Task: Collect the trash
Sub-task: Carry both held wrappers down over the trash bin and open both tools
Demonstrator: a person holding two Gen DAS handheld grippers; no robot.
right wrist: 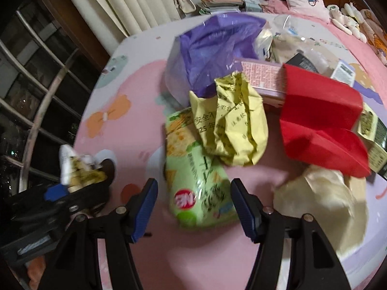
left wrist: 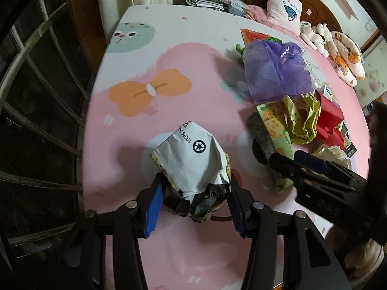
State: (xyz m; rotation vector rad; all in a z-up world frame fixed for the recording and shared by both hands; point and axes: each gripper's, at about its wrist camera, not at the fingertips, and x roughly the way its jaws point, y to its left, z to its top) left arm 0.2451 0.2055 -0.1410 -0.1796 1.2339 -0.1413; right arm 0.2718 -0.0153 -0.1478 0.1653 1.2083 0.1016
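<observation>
My left gripper (left wrist: 194, 200) is shut on a crumpled white wrapper (left wrist: 193, 159) with a recycling mark, held above the pink bed sheet (left wrist: 169, 106). It also shows in the right wrist view (right wrist: 75, 166) at the left. My right gripper (right wrist: 193, 205) is open, its blue pads on either side of a light green snack bag (right wrist: 196, 178); in the left wrist view it (left wrist: 300, 159) reaches over that bag (left wrist: 275, 125). Behind lie a crumpled yellow paper (right wrist: 232, 125), a purple plastic bag (right wrist: 210, 48), red paper (right wrist: 321, 118) and a beige bag (right wrist: 324, 205).
The bed's left edge (left wrist: 96, 111) runs along a dark window with metal bars (left wrist: 41, 77). Pillows (left wrist: 285, 7) and plush toys (left wrist: 314, 33) lie by the wooden headboard. A stack of papers (right wrist: 220, 2) sits beyond the bed. Small boxes (right wrist: 343, 70) lie behind the red paper.
</observation>
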